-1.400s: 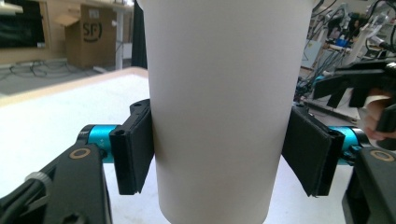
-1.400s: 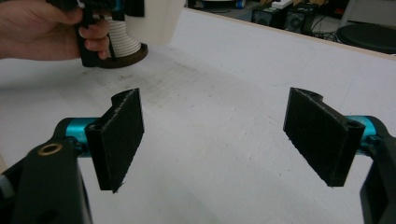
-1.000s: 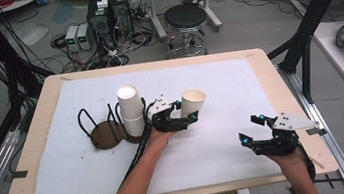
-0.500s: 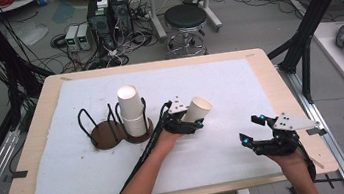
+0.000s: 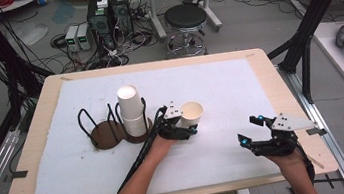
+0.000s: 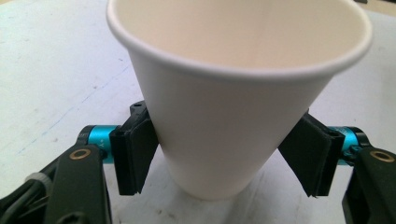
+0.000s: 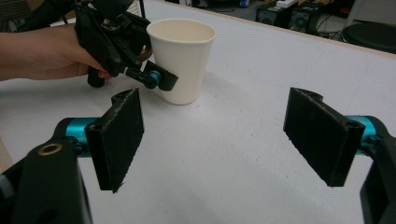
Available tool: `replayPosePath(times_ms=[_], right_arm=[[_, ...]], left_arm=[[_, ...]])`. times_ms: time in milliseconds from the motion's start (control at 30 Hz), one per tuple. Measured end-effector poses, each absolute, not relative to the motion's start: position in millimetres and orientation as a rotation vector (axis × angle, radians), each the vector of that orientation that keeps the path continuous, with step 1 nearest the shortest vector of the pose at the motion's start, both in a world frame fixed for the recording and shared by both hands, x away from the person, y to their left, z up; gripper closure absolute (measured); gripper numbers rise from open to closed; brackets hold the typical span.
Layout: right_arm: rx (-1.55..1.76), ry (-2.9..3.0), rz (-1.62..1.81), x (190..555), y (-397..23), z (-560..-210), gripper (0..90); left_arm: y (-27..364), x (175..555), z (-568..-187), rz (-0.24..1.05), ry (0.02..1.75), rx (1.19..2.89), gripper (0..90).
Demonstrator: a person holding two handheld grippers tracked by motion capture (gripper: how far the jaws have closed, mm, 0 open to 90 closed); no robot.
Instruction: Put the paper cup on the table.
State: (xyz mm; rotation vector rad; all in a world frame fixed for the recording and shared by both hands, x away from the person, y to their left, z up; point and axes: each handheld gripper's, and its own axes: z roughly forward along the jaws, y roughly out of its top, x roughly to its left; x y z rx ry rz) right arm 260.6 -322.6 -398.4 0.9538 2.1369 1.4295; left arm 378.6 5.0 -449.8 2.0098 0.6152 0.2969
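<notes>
**White paper cup held at table centre**

White paper cup (image 5: 191, 113) stands upright on the white mat (image 5: 219, 85), right of the wire rack (image 5: 111, 127) holding a stack of cups (image 5: 131, 110). Left gripper (image 6: 224, 154) pinches the cup's lower wall, both pads touching it. Right gripper (image 5: 255, 131) sits near the table's right front edge, well apart from the cup, jaws spread, holding nothing.

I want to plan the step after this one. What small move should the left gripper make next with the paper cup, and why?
Probably open the left gripper a little and draw back. The paper cup stands upright, mouth up, its base seemingly on the white table cover, with the jaws against its lower wall. The right gripper is open and apart from it.
</notes>
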Motion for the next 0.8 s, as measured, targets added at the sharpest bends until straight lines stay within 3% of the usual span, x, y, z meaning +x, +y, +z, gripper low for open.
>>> replayPosePath(times_ms=[267, 367, 800], right_arm=[[0.956, 2.137, 1.427, 261.0, -322.4, -398.9, 20.7], [0.954, 2.138, 1.426, 261.0, -323.2, -399.0, 20.7], [0.956, 2.139, 1.421, 261.3, -322.5, -399.8, 20.7]], left_arm=[[4.2, 375.2, -452.2, 0.305, 0.651, 2.051, 28.3], [6.5, 373.2, -450.6, 0.284, 0.655, 2.024, 20.0], [50.2, 346.9, -439.7, 0.24, 0.595, 1.862, 17.9]])
